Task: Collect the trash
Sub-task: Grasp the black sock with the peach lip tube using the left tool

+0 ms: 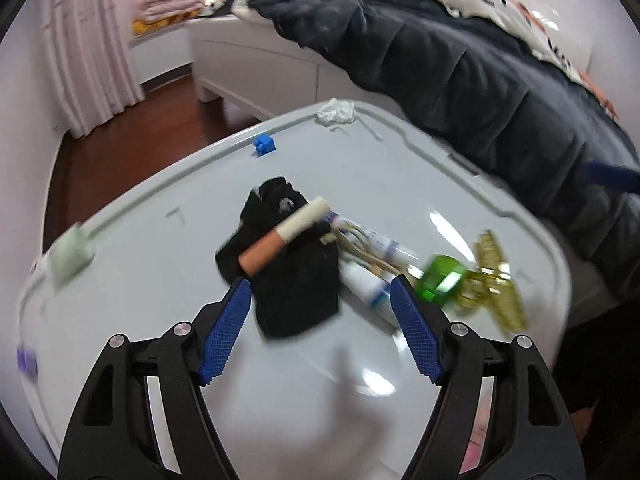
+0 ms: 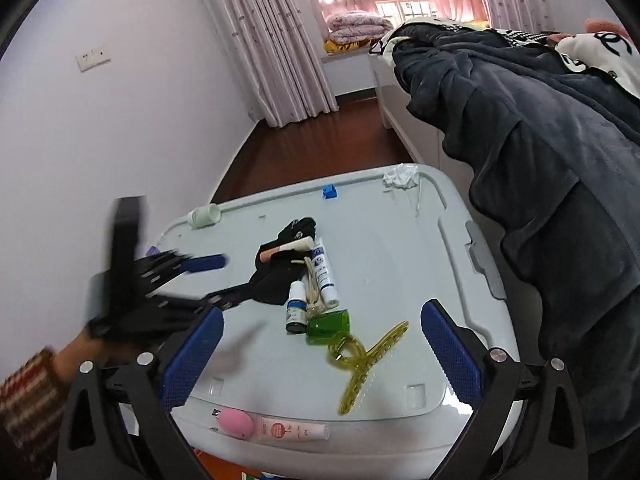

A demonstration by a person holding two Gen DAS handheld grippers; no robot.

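A crumpled white tissue lies at the far edge of the grey bin lid; it also shows in the right wrist view, with a thin white stick beside it. My left gripper is open and empty, low over the lid, its fingers either side of a black sock with a peach tube on it. In the right wrist view the left gripper is blurred at the lid's left side. My right gripper is open and empty above the lid's near edge.
The lid holds a yellow hair claw, a green bottle, a small dropper bottle, a white tube, a blue brick, a white jar, a pink sponge. A bed with dark blanket stands right.
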